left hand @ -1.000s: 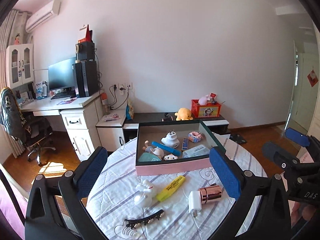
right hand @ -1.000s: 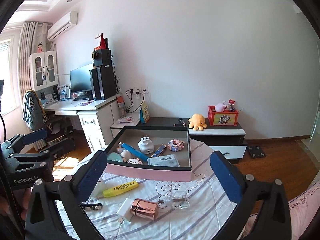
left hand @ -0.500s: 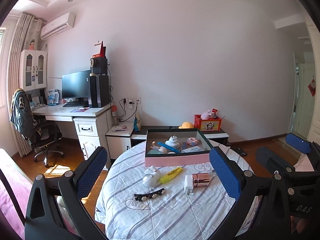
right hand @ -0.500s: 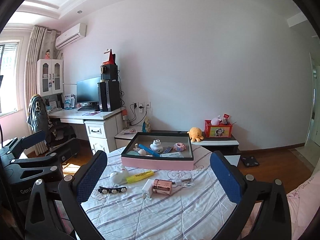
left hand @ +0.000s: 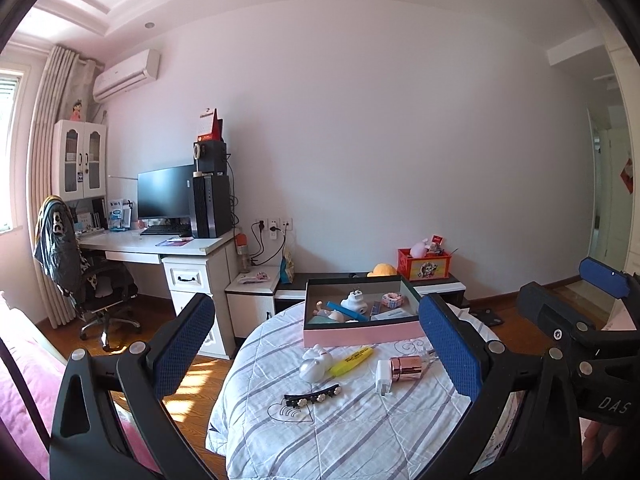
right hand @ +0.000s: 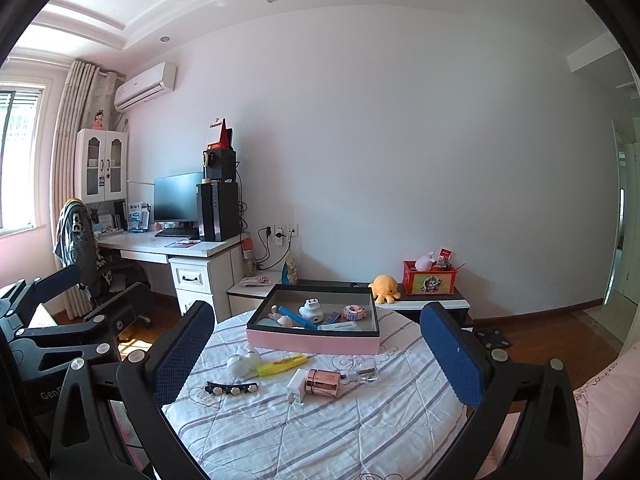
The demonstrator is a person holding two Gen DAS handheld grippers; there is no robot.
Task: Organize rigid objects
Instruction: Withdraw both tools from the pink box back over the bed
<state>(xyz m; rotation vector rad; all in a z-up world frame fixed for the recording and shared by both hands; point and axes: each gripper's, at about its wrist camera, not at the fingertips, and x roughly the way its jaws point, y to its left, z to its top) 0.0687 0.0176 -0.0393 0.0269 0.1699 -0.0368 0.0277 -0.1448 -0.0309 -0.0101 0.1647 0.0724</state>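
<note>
Pink box (right hand: 314, 342) sits at the far edge of the round table (right hand: 320, 432), with small things inside. Loose things lie in front of it: a yellow marker (right hand: 282, 364), a black hair clip (right hand: 231, 389), a shiny pink bottle (right hand: 322, 382). Only your right view shows the clear glass bottle (right hand: 366, 374) whole. Your left gripper (left hand: 316, 360) and right gripper (right hand: 316, 360) are both spread wide, holding nothing, well back from the box.
</note>
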